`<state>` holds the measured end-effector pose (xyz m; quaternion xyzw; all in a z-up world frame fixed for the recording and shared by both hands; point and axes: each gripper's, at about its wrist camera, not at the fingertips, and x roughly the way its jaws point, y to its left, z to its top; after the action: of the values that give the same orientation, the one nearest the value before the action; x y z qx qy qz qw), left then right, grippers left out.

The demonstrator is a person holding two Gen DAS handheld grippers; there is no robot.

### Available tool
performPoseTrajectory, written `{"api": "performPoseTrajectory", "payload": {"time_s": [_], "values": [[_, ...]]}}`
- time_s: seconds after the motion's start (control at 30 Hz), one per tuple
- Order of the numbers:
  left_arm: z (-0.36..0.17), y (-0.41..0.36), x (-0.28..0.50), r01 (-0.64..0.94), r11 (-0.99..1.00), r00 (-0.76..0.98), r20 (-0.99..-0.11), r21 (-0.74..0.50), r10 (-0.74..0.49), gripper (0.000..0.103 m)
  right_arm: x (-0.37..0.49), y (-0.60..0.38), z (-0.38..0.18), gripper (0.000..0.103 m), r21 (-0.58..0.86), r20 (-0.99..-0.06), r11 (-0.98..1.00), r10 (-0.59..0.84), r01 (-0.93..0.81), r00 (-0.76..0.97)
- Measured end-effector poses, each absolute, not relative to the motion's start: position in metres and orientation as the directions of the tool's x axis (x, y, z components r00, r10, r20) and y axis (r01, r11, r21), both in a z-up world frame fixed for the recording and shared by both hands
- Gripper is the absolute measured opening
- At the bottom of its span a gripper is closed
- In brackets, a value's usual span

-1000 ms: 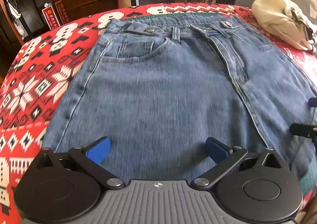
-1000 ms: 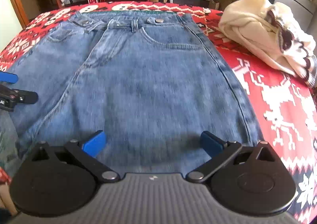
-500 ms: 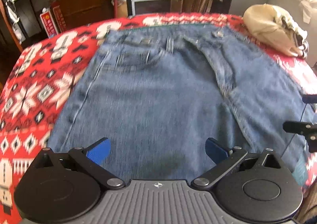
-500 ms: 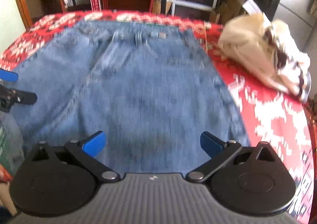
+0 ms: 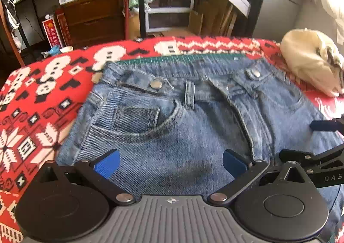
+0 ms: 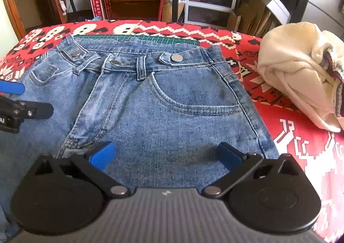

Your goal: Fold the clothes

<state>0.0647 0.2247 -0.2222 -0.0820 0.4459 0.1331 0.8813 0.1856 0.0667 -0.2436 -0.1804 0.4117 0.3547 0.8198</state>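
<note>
Jeans (image 5: 182, 135) flat | left gripper (image 5: 169, 164) wide, over them | right gripper (image 6: 164, 157) wide, alongside

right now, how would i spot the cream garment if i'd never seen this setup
Find the red patterned blanket covering the surface, with the blue jeans spread flat across its middle. To the right of the jeans' waistband sits the cream garment: the only bunched-up, pale item, with a dark patterned trim showing at its edge.
</note>
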Motion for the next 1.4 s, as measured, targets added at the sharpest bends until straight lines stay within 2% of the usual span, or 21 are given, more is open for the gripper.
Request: {"api": "performPoseTrajectory", "payload": {"time_s": [0.17,0.47,0.83,1.03,1.2,1.4], "values": [[-0.231,0.203,0.048,-0.256,0.965,0.558,-0.806,0.055,0.194,0.103,0.167,0.057,-0.244,0.103,-0.010,-0.809,0.658,0.437,-0.753,0.393],[-0.230,0.176,0.012,-0.181,0.983,0.530,-0.837,0.043,0.134,0.103,0.125,0.023,-0.238,0.102,0.006,-0.834,0.635,0.429,-0.772,0.347],[-0.229,0.174,-0.020,-0.196,0.981,0.496,-0.861,0.012,0.110,0.103,0.097,-0.009,-0.232,0.103,0.012,-0.855,0.624,0.412,-0.781,0.315],[-0.222,0.189,-0.013,-0.240,0.971,0.525,-0.843,-0.011,0.120,0.103,0.115,-0.004,-0.220,0.103,0.050,-0.846,0.650,0.432,-0.759,0.314],[-0.214,0.211,0.009,-0.288,0.957,0.558,-0.812,0.004,0.171,0.103,0.145,0.014,-0.206,0.103,0.008,-0.804,0.662,0.450,-0.750,0.389],[-0.220,0.240,0.040,-0.342,0.939,0.545,-0.809,0.022,0.218,0.103,0.205,0.040,-0.221,0.103,0.062,-0.817,0.725,0.431,-0.686,0.382]]}}
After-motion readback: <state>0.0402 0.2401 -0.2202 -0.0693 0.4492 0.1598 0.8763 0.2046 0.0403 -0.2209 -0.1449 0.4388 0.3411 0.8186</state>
